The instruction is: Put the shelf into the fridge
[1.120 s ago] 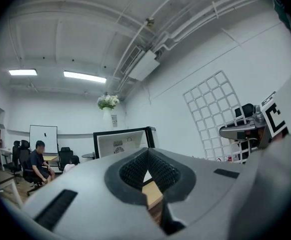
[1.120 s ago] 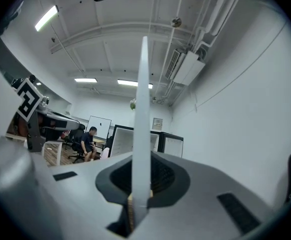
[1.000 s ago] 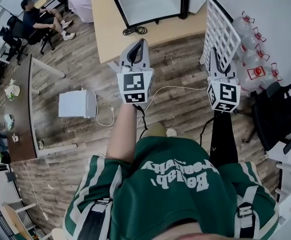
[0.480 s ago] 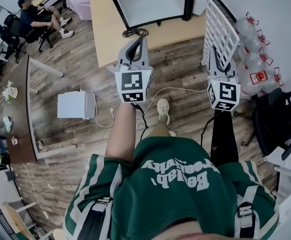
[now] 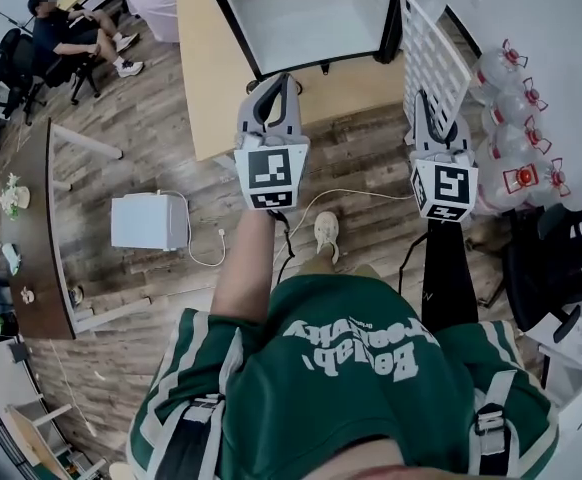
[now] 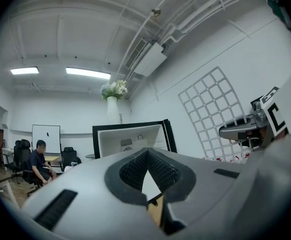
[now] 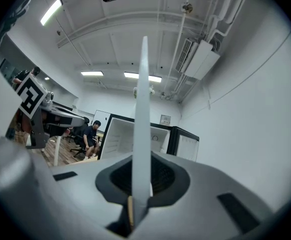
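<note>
The fridge stands open at the top of the head view, with a black frame and a bare white inside, on a pale wooden platform. My right gripper is shut on the white wire shelf, which it holds upright on its edge, just right of the fridge's opening. In the right gripper view the shelf shows edge-on between the jaws of that gripper, with the fridge ahead. My left gripper points at the platform, shut and holding nothing. The left gripper view shows the gripper, the shelf and the fridge.
Several large water bottles lie along the right wall, next to a black chair. A small white box with a cable sits on the wood floor at left. A person sits at the far left, beside a long desk.
Both grippers have moved forward toward the fridge, the shelf going with the right one. More of the fridge's inside shows, and the person's foot has stepped forward.
</note>
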Demonstrator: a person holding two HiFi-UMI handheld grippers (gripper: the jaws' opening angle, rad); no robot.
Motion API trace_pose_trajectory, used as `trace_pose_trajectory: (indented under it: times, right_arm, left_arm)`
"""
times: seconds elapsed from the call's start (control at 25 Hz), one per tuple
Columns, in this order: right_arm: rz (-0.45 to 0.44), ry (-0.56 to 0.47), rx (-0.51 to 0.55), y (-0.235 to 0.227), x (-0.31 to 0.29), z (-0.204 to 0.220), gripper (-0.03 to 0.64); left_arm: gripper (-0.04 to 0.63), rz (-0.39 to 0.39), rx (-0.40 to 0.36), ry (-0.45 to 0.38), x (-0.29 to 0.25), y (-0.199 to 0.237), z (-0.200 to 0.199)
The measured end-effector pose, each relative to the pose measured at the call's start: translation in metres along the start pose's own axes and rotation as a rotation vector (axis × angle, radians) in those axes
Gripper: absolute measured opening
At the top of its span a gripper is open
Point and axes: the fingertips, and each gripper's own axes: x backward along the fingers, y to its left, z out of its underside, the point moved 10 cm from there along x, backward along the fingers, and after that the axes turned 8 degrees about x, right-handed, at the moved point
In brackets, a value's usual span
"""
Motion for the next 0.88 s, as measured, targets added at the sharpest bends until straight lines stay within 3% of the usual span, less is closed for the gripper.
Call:
trace_pose_trajectory:
  times: [0.28, 0.52, 0.88]
  right_arm:
    - [-0.037, -0.010, 0.064, 0.006, -0.066, -0.003, 0.029]
    - [-0.087, -0.015, 0.200, 0.015, -0.110, -0.002, 0.029]
    - [-0.122, -0.008, 0.402, 0.025, -0.155, 0.010, 0.029]
  left_arm:
    - [0.000, 0.001, -0.002, 0.017, -0.046, 0.031, 0.007]
    - [0.000, 0.048, 0.003, 0.017, -0.071, 0.049, 0.019]
    - [0.000, 0.045, 0.009, 0.029, -0.087, 0.069, 0.032]
